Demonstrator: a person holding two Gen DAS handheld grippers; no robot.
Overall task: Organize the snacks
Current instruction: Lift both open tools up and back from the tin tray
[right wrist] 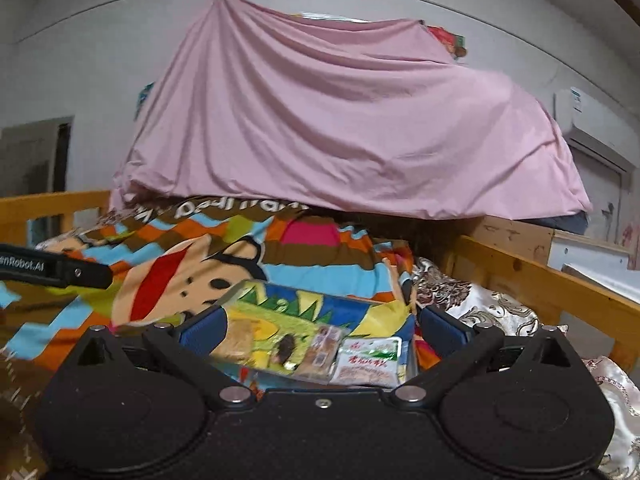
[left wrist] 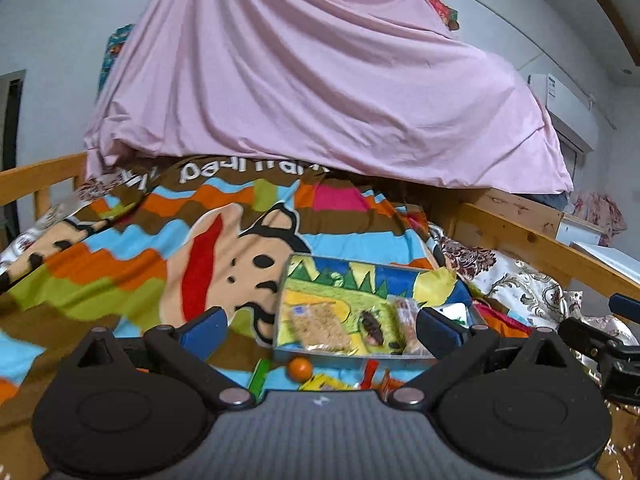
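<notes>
Lettering "nRobot.AI" marks the left hand-held gripper (right wrist: 56,270) beside the snack tray (right wrist: 256,292).

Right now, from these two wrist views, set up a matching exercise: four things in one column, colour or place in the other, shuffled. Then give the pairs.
Things:
1. hanging sheet
2. small round fruit
3. white snack packet
4. bed rail

Descriptions:
A. inside the tray
B. pink
C. wooden
D. on the blanket, just outside the tray

Pairs: 1-B, 2-D, 3-A, 4-C
</notes>
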